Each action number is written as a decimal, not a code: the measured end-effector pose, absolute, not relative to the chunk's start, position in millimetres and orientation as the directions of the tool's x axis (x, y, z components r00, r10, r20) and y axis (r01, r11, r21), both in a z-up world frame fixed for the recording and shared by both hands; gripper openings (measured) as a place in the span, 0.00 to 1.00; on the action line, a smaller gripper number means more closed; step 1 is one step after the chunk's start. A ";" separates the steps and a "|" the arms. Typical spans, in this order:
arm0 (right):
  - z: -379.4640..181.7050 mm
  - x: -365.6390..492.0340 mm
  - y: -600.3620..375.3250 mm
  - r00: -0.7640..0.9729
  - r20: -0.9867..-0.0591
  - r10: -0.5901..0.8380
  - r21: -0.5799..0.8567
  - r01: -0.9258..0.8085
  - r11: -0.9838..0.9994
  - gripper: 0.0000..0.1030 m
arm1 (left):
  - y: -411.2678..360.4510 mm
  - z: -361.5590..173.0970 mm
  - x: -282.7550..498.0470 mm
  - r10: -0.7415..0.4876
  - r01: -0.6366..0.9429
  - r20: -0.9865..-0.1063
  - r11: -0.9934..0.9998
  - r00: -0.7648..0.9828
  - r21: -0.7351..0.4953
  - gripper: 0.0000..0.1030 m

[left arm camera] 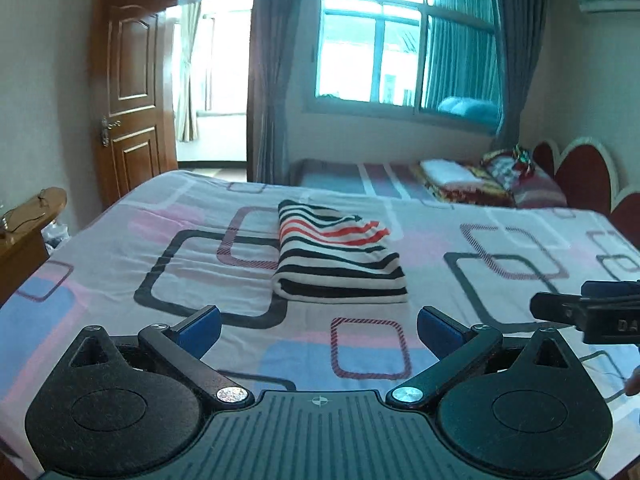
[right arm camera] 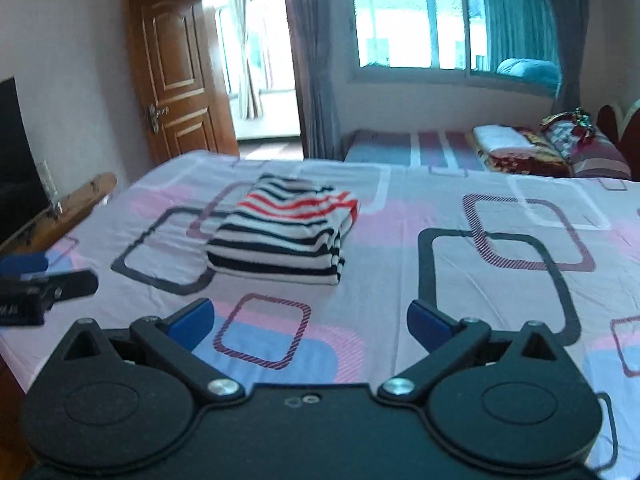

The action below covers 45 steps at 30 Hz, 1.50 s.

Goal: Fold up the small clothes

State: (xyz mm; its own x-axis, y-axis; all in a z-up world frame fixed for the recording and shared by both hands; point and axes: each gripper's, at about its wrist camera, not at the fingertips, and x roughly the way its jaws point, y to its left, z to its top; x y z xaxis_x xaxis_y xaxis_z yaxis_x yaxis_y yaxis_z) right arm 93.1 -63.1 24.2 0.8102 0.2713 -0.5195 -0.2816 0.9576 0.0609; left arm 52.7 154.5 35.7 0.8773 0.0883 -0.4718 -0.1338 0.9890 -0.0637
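Folded striped garment (left arm camera: 340,256) lying as a compact bundle on the bed (left arm camera: 120,248), on the patterned sheet, ahead of both tools and touching neither. Fold judged essentially done; best now to leave the bundle alone, or at most press the top layer flat with a light, level touch so the stacked edges stay square. Any further tuck better begun from the near folded edge, both sides together, to avoid skewing the layers.

Left gripper (left arm camera: 318,330) low above the bed, pointing level at the bundle, jaws spread wide and empty. Right gripper (right arm camera: 310,326) just beside it, likewise low and level, jaws wide apart, nothing held.
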 end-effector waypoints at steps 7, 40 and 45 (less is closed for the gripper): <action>36.7 56.4 -55.4 0.832 -0.500 0.238 0.007 -0.271 0.963 0.99 | 151.8 41.6 24.9 0.059 -0.112 -0.460 0.990 0.886 -0.089 1.00; 44.4 26.5 -41.8 0.868 -0.449 0.214 -0.022 -0.251 0.968 0.99 | 149.7 56.4 2.1 0.057 -0.095 -0.422 0.993 0.905 -0.071 1.00; 44.7 26.6 -42.5 0.867 -0.450 0.213 -0.023 -0.250 0.968 0.99 | 148.3 56.4 1.9 0.054 -0.094 -0.423 0.993 0.905 -0.074 1.00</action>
